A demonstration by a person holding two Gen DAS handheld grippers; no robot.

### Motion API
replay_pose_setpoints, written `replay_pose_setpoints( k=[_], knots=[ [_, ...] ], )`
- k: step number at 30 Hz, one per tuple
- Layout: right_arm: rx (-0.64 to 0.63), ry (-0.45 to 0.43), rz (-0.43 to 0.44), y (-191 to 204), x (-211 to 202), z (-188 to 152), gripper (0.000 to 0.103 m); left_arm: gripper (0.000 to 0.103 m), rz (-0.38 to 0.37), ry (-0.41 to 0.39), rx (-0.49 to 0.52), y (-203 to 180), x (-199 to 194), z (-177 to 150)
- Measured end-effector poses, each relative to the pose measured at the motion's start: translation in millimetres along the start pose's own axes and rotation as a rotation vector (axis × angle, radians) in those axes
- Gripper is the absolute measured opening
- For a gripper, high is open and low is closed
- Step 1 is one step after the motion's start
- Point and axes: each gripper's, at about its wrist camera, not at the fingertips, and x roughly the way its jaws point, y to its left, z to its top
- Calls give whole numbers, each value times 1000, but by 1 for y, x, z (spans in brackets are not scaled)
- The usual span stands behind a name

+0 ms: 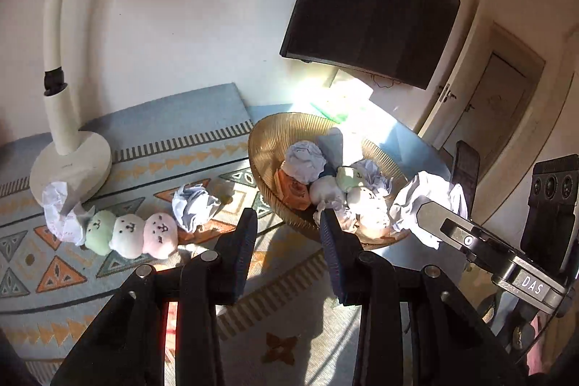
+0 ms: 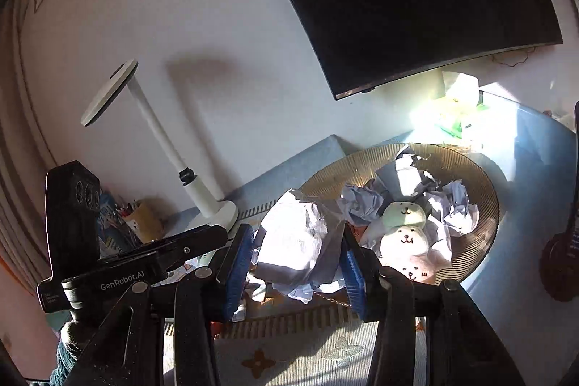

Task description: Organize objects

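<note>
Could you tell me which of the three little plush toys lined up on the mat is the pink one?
The pink plush toy sits at the row's right end, nearest the crumpled paper ball; the white toy is in the middle, the green toy at the left.

"DAS" printed in white on the right gripper [image 1: 427,216], on its silver body; "GenRobot.AI" in white on the left gripper [image 2: 217,234], on its black body.

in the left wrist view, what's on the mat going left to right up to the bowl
lamp base → crumpled paper → green plush → white plush → pink plush → second paper ball → amber bowl
</note>
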Motion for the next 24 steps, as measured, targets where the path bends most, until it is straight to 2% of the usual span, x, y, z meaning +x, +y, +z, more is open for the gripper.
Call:
replay_pose_setpoints(
  k=[3,5,7,9,12,13,14,15,16,17,19,21,22,24],
  knots=[
    [-21,-2,16,3,-3,4,46,33,-11,-11,9,-2,6,17],
    [-54,-12,-18,10,-3,0,46,33,-16,-25,-5,10,-3,15],
    [-73,-16,-60,11,2,0,46,35,42,-21,-5,27,-14,6],
    [-62,-15,-88,4,12,5,46,42,99,0,-26,51,-27,-8],
    [-58,-29,-103,-1,25,17,46,42,123,38,-94,86,-42,-27],
    [-73,-35,-122,0,31,20,53,42,118,42,-114,94,-45,-31],
    [-99,-21,-177,3,42,22,63,42,106,50,-134,99,-47,-37],
    [-125,13,-279,5,52,21,72,42,83,66,-150,103,-46,-41],
    [-139,32,-360,4,58,20,72,46,56,93,-160,105,-40,-44],
    [-136,35,-379,2,57,17,72,49,34,126,-165,105,-32,-49],
    [-86,16,-305,1,42,9,73,64,30,191,-166,102,-14,-61],
    [-54,10,-205,6,28,-3,78,65,66,228,-149,98,1,-73],
    [-55,19,-167,12,24,-10,85,65,85,233,-141,97,7,-78],
    [-63,45,-109,26,22,-25,90,63,129,237,-127,97,18,-83]
  ],
)
